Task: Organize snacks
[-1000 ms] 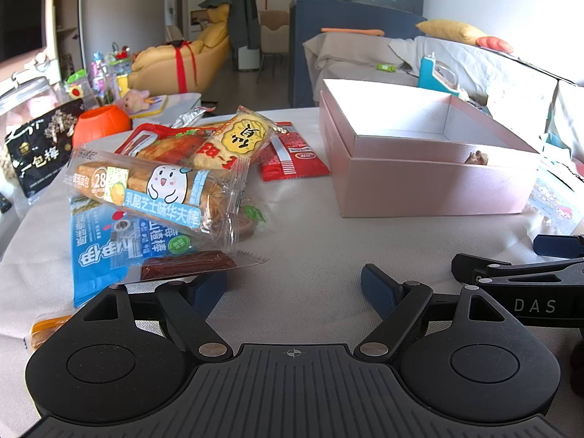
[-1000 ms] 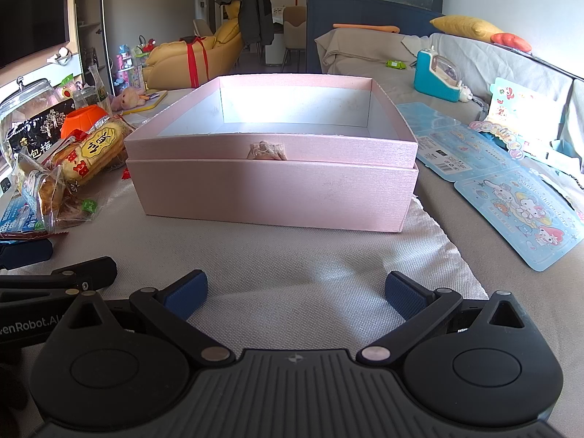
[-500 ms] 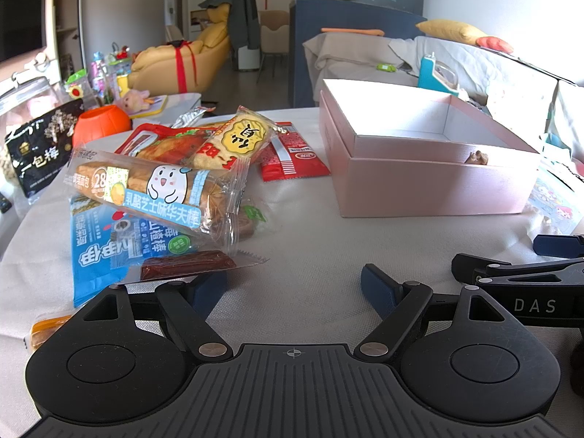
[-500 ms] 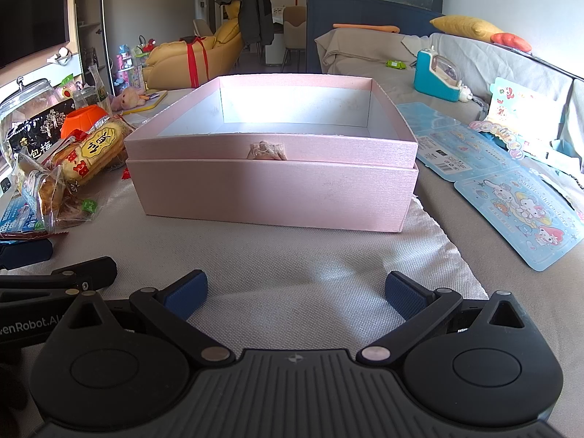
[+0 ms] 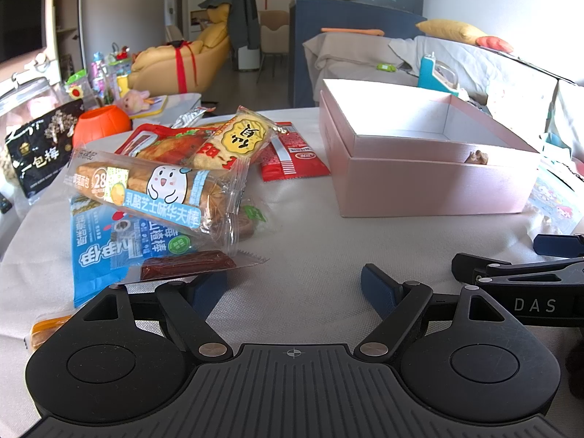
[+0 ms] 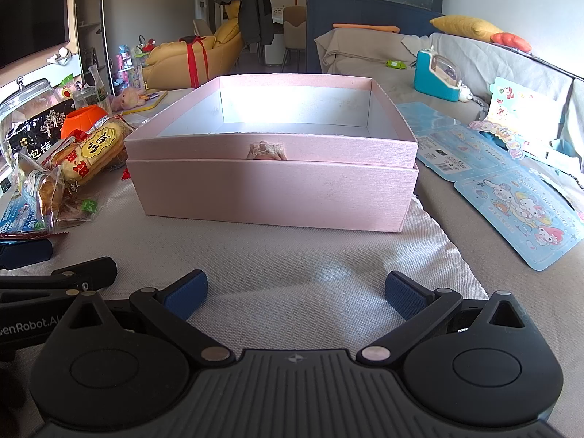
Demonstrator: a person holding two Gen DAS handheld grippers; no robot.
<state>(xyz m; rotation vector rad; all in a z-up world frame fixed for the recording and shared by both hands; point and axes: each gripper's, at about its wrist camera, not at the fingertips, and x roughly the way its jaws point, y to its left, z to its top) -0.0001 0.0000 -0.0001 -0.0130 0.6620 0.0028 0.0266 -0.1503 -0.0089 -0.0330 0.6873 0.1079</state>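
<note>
Several glossy snack packets (image 5: 160, 189) piled beside pink box (image 5: 430, 189), both tools (image 5: 294, 286) (image 6: 295, 290) wide, empty-handed

The blue snack packet (image 5: 106, 252) lies mostly hidden under the bread pack (image 5: 153, 193), and the left gripper's (image 5: 294, 288) left finger covers its lower edge. An orange-wrapped snack (image 5: 45, 328) shows only 1 corner behind the gripper body, and the glass jar (image 5: 22, 95) is cut off by the left edge. The pink box (image 6: 272, 179) floor is washed out by glare, and the small knot (image 6: 265, 151) on its front is too blurred to identify.
</note>
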